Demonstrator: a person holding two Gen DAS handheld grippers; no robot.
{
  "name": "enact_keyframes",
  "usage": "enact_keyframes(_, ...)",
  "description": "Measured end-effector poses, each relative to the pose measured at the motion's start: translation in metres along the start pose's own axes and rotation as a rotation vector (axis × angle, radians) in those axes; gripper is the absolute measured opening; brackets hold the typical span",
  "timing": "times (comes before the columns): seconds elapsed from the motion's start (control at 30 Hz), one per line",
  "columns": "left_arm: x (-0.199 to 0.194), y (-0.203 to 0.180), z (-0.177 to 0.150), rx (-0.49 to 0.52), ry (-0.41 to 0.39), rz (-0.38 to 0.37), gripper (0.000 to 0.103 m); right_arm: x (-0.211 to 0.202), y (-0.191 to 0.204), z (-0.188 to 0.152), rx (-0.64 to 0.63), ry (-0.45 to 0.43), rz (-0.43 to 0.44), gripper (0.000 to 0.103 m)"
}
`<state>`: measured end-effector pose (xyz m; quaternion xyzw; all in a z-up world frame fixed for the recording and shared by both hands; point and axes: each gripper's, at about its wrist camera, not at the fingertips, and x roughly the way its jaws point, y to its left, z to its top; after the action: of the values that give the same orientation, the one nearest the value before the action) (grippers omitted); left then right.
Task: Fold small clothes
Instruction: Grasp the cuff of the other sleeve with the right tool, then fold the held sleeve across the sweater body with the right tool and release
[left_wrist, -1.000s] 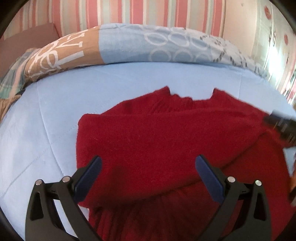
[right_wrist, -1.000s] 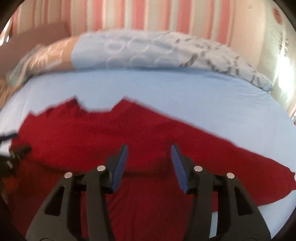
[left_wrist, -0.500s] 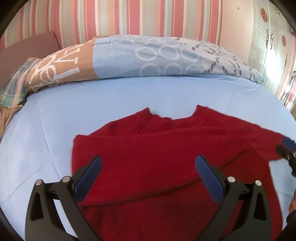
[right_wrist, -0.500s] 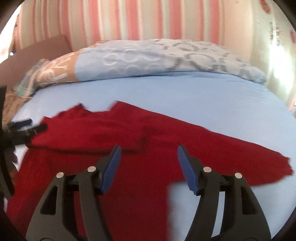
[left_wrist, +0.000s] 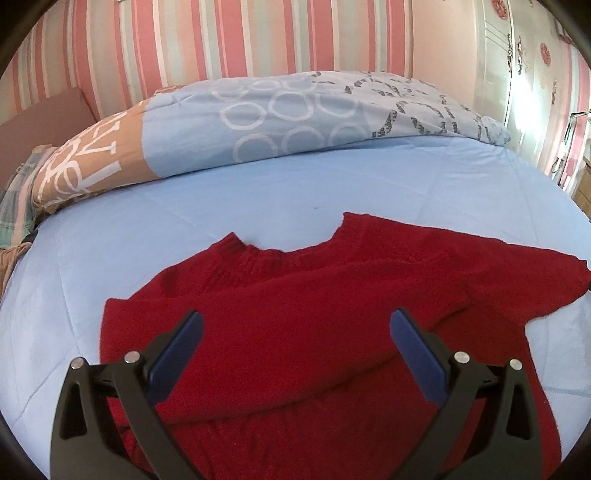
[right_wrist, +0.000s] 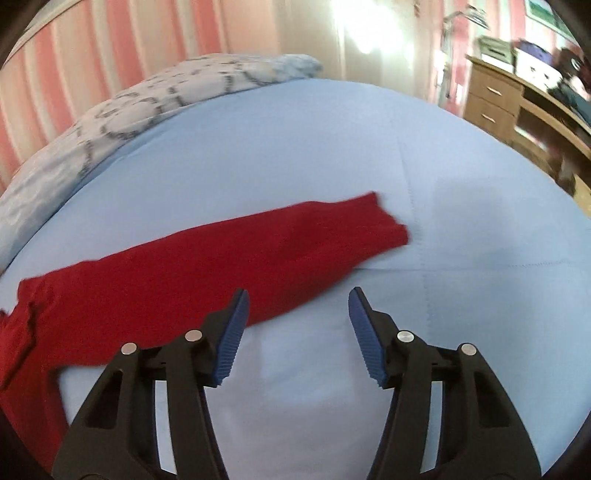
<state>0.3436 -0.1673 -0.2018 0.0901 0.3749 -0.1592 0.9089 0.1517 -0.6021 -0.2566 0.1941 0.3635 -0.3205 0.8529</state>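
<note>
1. Bed (left_wrist: 258, 206): the light blue sheet fills both views; its near edge is cut off by the frame in each, and the right wrist view is blurred by motion.
2. Duvet (left_wrist: 295, 118): lies bunched along the far side of the bed against the striped wall (left_wrist: 221, 40); its left end is partly cut off by the lens rim.
3. Sweater (left_wrist: 314, 325): red knit, lying flat on the bed with the neckline toward the duvet. One sleeve is folded across the chest; the hem runs out of the bottom of the left wrist view. The other sleeve (right_wrist: 277, 243) lies stretched out sideways on the sheet, cuff to the right.
4. Desk (right_wrist: 517, 107): wooden, with drawers, beyond the bed at upper right; the items on it are too blurred to identify.
5. Left hand-held gripper (left_wrist: 295, 328): held above the sweater's body, jaws spread wide, nothing between them.
6. Right hand-held gripper (right_wrist: 298, 310): held above the sheet just beside the extended sleeve, jaws spread, nothing between them; its left pad overlaps the sleeve edge in view.
</note>
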Motion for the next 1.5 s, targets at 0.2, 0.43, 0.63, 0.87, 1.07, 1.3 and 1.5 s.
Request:
enact_keyframes(0.2,0.02,-0.01,0.011,-0.008,-0.001,-0.024,0.101,0.011,0.001,-0.003,-0.018,0.022,0.0,0.056)
enact_keyframes(0.43,0.041,-0.032,0.019,0.023,0.014,-0.042,0.101,0.037,0.002,0.009,-0.002,0.084,0.003,0.055)
enact_keyframes(0.63,0.045,-0.035,0.015,0.027,0.028,-0.054,0.101,0.035,0.025,0.012,-0.101,0.046,-0.008,0.012)
enact_keyframes(0.87,0.039,-0.025,0.014,0.016,0.02,-0.055,0.101,-0.028,0.095,0.004,-0.323,-0.178,0.038,0.008)
enact_keyframes(1.07,0.019,0.007,0.01,-0.017,0.012,-0.028,0.101,-0.092,0.219,-0.006,-0.476,-0.271,0.292,0.008)
enact_keyframes(1.3,-0.016,0.08,-0.011,-0.082,0.015,0.047,0.101,-0.104,0.376,-0.069,-0.69,-0.102,0.566,0.008)
enact_keyframes(1.5,-0.031,0.116,-0.032,-0.122,0.04,0.072,0.101,-0.069,0.423,-0.138,-0.831,0.122,0.569,0.013)
